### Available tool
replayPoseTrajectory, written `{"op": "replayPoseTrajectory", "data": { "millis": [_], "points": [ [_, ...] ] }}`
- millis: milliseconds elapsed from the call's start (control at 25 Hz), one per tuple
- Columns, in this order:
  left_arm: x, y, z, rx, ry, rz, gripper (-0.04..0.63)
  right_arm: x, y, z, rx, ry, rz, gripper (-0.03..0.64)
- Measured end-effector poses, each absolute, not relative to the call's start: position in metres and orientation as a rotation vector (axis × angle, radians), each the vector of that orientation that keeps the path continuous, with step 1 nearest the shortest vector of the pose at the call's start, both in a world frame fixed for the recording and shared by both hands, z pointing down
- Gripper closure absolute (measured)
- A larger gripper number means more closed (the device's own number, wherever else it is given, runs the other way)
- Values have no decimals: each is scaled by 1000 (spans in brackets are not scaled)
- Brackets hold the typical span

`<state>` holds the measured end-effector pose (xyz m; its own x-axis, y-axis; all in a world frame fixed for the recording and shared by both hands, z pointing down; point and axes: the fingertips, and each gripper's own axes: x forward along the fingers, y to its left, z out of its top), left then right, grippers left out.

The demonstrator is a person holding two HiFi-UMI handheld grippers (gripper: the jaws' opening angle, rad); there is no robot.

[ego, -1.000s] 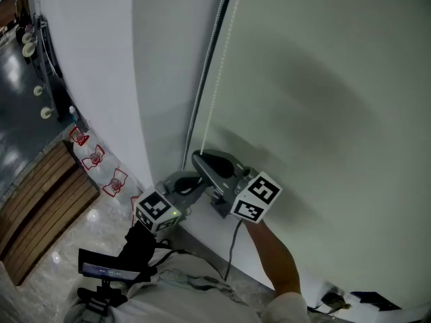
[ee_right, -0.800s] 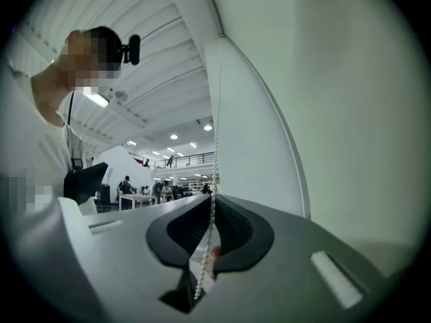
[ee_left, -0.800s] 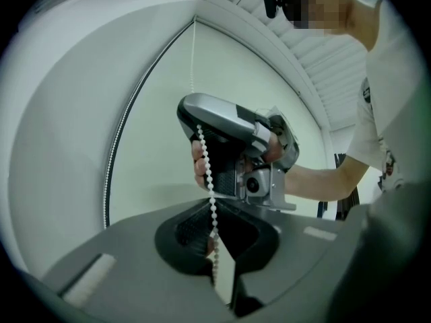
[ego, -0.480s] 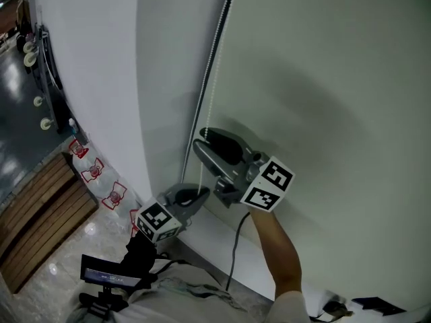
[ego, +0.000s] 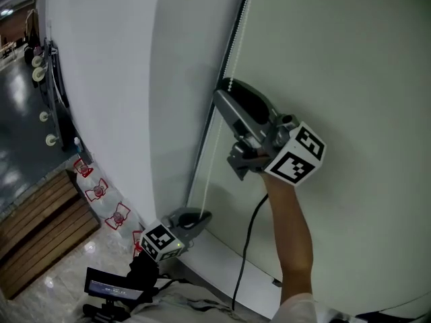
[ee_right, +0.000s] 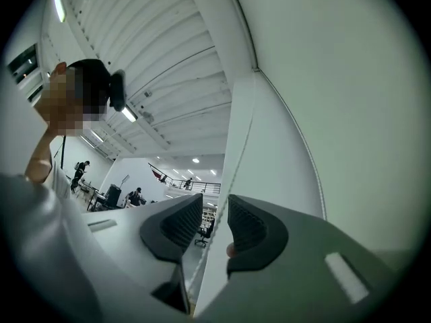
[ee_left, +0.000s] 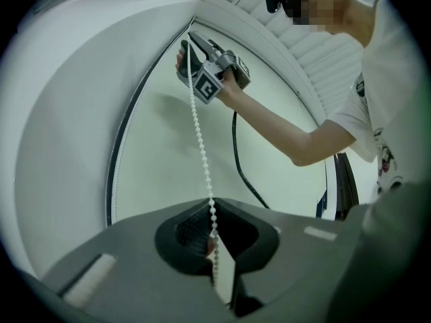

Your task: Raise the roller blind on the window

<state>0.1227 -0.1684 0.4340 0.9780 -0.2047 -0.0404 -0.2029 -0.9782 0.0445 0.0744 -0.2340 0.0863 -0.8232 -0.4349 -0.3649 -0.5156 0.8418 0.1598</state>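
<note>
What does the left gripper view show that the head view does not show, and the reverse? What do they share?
Only left gripper view: the left claw shut on the bead chain. Only head view: wooden planks on the floor. Both: the blind, and the right claw higher up, its jaws just opened with the chain between them.

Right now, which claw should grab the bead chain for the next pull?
Probably the right claw: it is high, its jaws have just been opening, and the bead chain runs between them. The left claw sits low, shut on that chain.
</note>
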Motion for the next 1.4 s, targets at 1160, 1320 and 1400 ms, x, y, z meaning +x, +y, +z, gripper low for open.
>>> {"op": "replayPoseTrajectory", "data": {
  "millis": [1160, 1320, 1400],
  "points": [
    [130, -165, 428, 3071, -290, -36, 597, 86, -237, 15, -800, 2617, 387, 603],
    [130, -166, 425, 3069, -290, -36, 597, 87, -240, 50, -825, 2639, 341, 603],
    [126, -163, 437, 3070, -292, -40, 597, 83, -236, 84, -854, 2661, 334, 603]
  ]
}}
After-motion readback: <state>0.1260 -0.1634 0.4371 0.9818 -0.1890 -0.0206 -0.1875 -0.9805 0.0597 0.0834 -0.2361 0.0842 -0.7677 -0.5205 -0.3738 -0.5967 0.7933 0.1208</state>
